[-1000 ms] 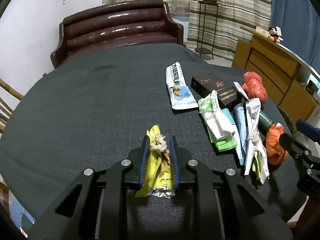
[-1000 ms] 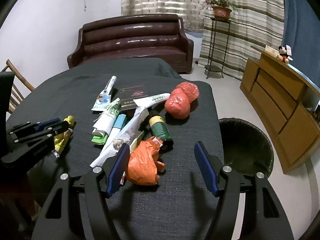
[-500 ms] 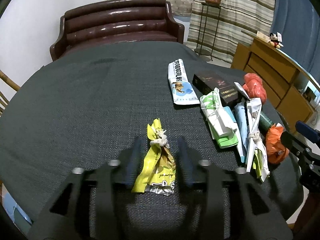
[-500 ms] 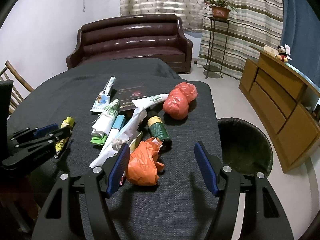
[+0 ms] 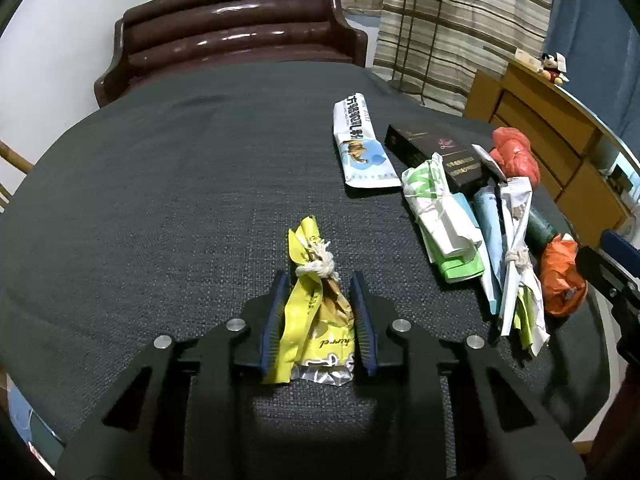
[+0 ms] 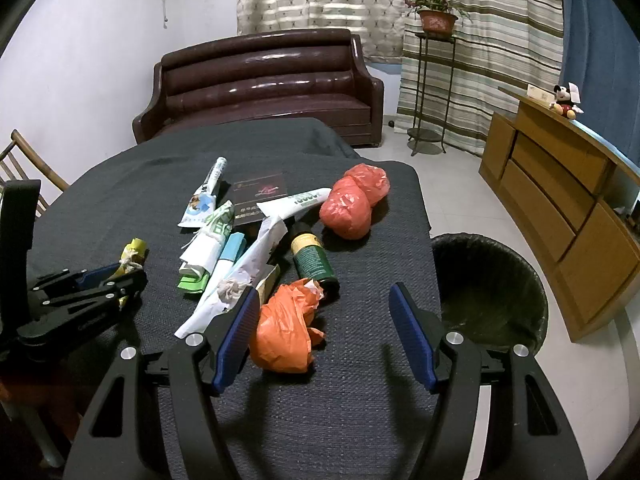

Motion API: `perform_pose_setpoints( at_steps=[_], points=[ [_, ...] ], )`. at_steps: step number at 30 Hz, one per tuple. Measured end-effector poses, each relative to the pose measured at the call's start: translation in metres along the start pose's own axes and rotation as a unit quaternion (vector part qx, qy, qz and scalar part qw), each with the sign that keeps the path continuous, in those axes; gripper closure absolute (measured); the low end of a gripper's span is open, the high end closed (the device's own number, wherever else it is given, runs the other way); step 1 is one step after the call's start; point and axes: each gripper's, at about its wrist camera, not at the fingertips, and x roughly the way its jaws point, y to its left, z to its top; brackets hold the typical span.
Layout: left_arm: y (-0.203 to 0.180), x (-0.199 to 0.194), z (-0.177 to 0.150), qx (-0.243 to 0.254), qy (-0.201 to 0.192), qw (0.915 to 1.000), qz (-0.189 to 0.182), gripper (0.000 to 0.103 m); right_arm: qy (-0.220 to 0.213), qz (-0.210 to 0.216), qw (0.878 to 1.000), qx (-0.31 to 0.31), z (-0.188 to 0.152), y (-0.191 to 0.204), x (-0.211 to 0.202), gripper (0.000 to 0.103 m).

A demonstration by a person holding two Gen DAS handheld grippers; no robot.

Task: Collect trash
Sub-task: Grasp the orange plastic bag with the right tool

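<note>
Dark cloth-covered table (image 6: pixel 360 420) with yellow wrapper (image 5: pixel 316 316), orange bag (image 6: pixel 286 328), red bags (image 6: pixel 354 206) (knotted) and black box (image 5: pixel 436 150).

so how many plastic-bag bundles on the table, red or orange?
2. The orange bag bundle lies at the near edge, just ahead of the right hand-held gripper. The red bag bundle sits farther back, toward the table's bin side. More could hide under the pile.

A home living room. A brown leather sofa (image 6: pixel 260 88) stands against the wall beside striped curtains (image 6: pixel 480 40). A potted plant (image 6: pixel 437 16) on a stand and a wooden sideboard (image 6: pixel 560 200) complete the furnishings.
</note>
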Motion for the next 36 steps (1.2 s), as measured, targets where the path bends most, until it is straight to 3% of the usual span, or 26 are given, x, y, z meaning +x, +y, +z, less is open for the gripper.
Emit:
perform_pose_setpoints(
  at_steps=[19, 29, 34, 36],
  points=[
    [-0.003, -0.012, 0.0, 0.001, -0.025, 0.9997, 0.005, 0.074, 0.001, 0.001, 1.0, -0.002, -0.001, -0.002, -0.002, 0.036],
    [-0.003, -0.013, -0.002, 0.001, -0.025, 0.9997, -0.003, 0.074, 0.022, 0.0, 1.0, -0.016, -0.009, 0.009, 0.006, 0.036],
    [-0.007, -0.014, -0.004, 0.002, -0.024, 0.9997, -0.006, 0.074, 0.03, 0.034, 0.999, -0.012, -0.012, 0.01, 0.007, 0.067],
    [-0.009, -0.016, -0.004, 0.003, -0.026, 0.9996, -0.007, 0.074, 0.029, 0.034, 0.999, -0.018, -0.012, 0.013, 0.005, 0.069]
  ],
)
